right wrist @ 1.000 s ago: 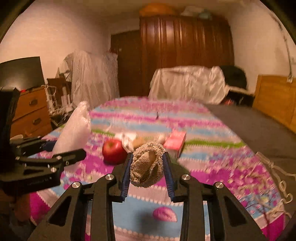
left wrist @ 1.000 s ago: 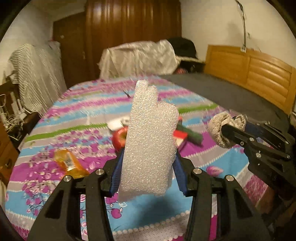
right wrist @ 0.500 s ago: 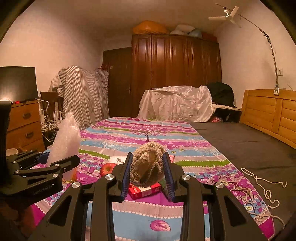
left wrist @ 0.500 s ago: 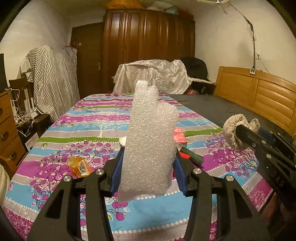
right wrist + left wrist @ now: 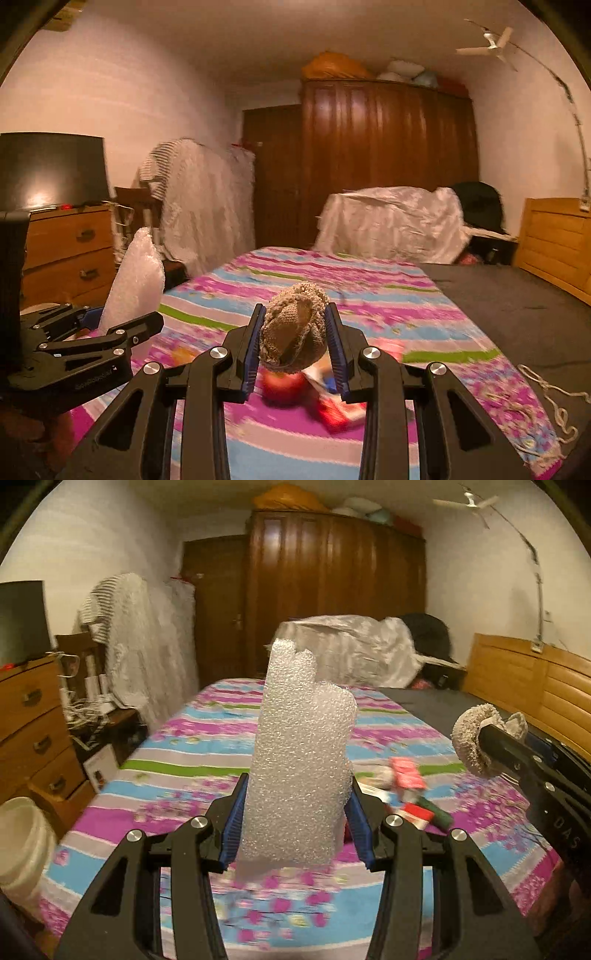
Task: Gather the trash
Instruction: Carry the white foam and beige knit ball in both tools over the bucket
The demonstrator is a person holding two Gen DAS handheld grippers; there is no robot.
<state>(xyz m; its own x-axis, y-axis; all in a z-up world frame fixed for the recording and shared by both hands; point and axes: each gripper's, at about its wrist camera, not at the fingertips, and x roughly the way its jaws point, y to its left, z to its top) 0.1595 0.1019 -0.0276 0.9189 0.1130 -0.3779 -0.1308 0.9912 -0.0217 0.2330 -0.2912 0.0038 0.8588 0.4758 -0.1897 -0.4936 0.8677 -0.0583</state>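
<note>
Foam [image 5: 301, 760]: a white bubbled sheet stood upright between the pads of my left tongs [image 5: 295, 821], clamped, held above the bed [image 5: 207, 746].
Knit ball [image 5: 293, 332]: a beige crocheted wad sat squeezed in my right tongs [image 5: 295, 341], also clear of the bed.
Left tongs: closed on the foam; from the right wrist they showed at the left edge.
Right tongs: closed on the knit ball; from the left wrist they showed at the right edge.
Bed: striped floral cover, with an apple [image 5: 282, 384], a red box [image 5: 341, 410] and a green stick [image 5: 436, 810] lying on it, blurred.
Bucket [image 5: 20, 843]: white, beside the bed at my left.
String [image 5: 546, 402]: loose on the grey sheet.
</note>
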